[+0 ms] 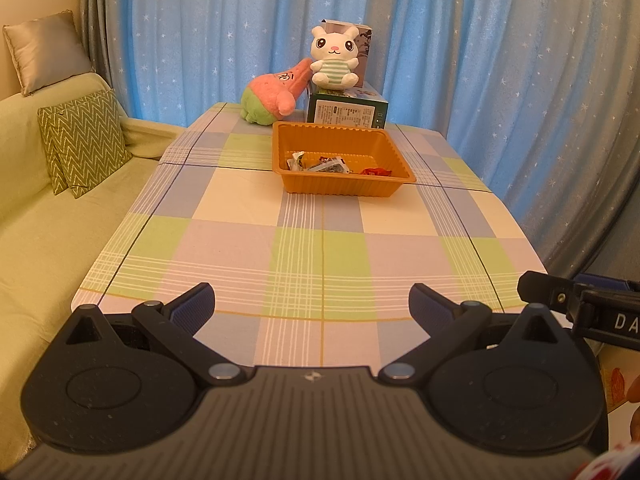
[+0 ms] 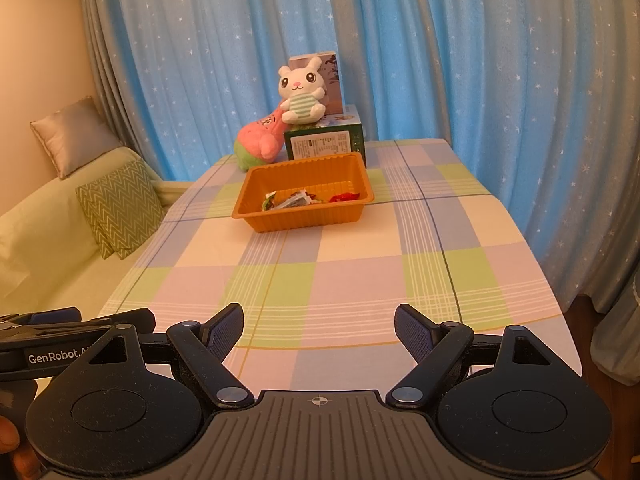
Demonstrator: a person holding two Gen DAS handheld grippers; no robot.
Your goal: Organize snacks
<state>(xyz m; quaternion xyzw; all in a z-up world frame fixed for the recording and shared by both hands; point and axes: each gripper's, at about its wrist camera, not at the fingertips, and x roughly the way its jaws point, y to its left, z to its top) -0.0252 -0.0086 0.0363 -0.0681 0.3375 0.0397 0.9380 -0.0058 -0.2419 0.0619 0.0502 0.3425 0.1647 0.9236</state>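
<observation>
An orange tray (image 1: 304,188) (image 2: 300,218) sits on the far half of the checked tablecloth (image 1: 312,248) (image 2: 352,272). Inside it lie several wrapped snacks (image 1: 328,166) (image 2: 296,201), among them a red one (image 1: 376,171) (image 2: 344,197). My left gripper (image 1: 312,304) is open and empty, above the table's near edge. My right gripper (image 2: 319,330) is open and empty, also at the near edge, to the right of the left one. Each gripper shows at the edge of the other's view.
Behind the tray stand a green box (image 1: 347,110) (image 2: 326,142) with a white bunny plush (image 1: 334,58) (image 2: 301,94) on top and a pink plush (image 1: 274,94) (image 2: 258,144) beside it. A sofa with cushions (image 1: 82,142) (image 2: 120,208) is at left. Blue curtains (image 1: 480,60) hang behind.
</observation>
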